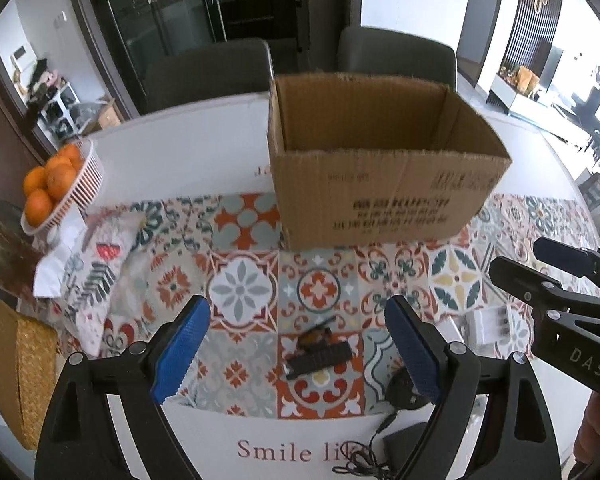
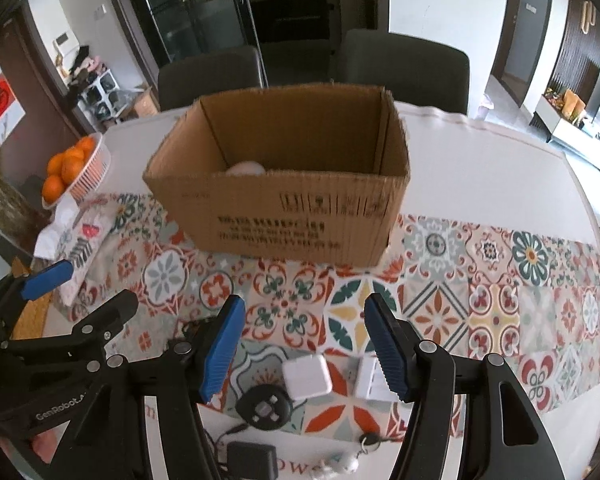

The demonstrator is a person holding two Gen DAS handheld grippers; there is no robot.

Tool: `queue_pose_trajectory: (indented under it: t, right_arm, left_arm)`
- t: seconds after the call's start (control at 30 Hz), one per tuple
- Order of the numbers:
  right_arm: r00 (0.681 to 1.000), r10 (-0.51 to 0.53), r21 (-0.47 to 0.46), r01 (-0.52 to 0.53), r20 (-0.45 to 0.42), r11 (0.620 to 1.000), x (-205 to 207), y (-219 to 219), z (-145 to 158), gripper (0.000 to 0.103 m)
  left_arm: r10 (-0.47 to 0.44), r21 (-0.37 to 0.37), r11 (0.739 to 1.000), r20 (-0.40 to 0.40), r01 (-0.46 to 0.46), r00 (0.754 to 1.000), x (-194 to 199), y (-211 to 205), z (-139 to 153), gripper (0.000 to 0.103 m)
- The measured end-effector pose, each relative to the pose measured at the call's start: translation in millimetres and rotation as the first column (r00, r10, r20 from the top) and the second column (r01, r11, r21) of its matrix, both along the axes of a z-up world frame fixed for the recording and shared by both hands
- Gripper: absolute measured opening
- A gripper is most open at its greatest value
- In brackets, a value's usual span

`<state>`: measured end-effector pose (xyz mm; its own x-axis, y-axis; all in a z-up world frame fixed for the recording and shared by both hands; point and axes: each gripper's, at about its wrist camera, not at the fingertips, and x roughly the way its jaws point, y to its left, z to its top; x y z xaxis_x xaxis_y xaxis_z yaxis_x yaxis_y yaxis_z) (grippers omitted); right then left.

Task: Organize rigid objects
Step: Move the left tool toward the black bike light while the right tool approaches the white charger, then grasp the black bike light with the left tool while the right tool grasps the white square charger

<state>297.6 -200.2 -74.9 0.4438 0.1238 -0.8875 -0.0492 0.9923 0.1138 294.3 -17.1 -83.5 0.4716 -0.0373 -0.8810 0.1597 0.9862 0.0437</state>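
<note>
An open cardboard box (image 1: 380, 184) stands on the patterned table runner; in the right wrist view the box (image 2: 284, 208) holds a pale round object (image 2: 246, 169). My left gripper (image 1: 298, 344) is open above a small dark comb-like item (image 1: 318, 354). My right gripper (image 2: 304, 344) is open above a white square charger (image 2: 306, 376), a white block (image 2: 370, 380) and a round black plug (image 2: 264, 406). A black adapter (image 2: 252, 460) with cable and a key with a white charm (image 2: 364, 446) lie at the near edge.
A white basket of oranges (image 1: 60, 184) sits at the left, with folded cloth (image 1: 92, 260) beside it and a woven mat (image 1: 24, 376) nearer. Two grey chairs (image 1: 208, 72) stand behind the table. The right gripper shows at the right edge (image 1: 556, 276).
</note>
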Motion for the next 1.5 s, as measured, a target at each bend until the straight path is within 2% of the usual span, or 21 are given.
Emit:
queue_pose_trajectory:
  t: [0.4, 0.83, 1.17, 1.5]
  right_arm:
    - [0.990, 0.030, 0.011, -0.029, -0.139, 1.000, -1, 2, -39, 0.063]
    - [0.962, 0.055, 0.029, -0.049, -0.266, 0.998, 5, 5, -77, 0.063]
    - [0.930, 0.074, 0.044, -0.062, -0.360, 0.997, 11, 6, -107, 0.063]
    - [0.910, 0.099, 0.037, -0.092, -0.402, 0.995, 17, 14, -129, 0.063]
  left_arm:
    - [0.011, -0.035, 0.999, -0.145, -0.017, 0.989, -2, 3, -41, 0.090]
    - [0.029, -0.046, 0.998, -0.266, -0.043, 0.963, 3, 6, -77, 0.090]
    - [0.064, -0.035, 0.996, -0.321, -0.079, 0.945, 9, 6, -99, 0.090]
    - [0.106, -0.063, 0.988, -0.376, -0.139, 0.920, 15, 15, -125, 0.089]
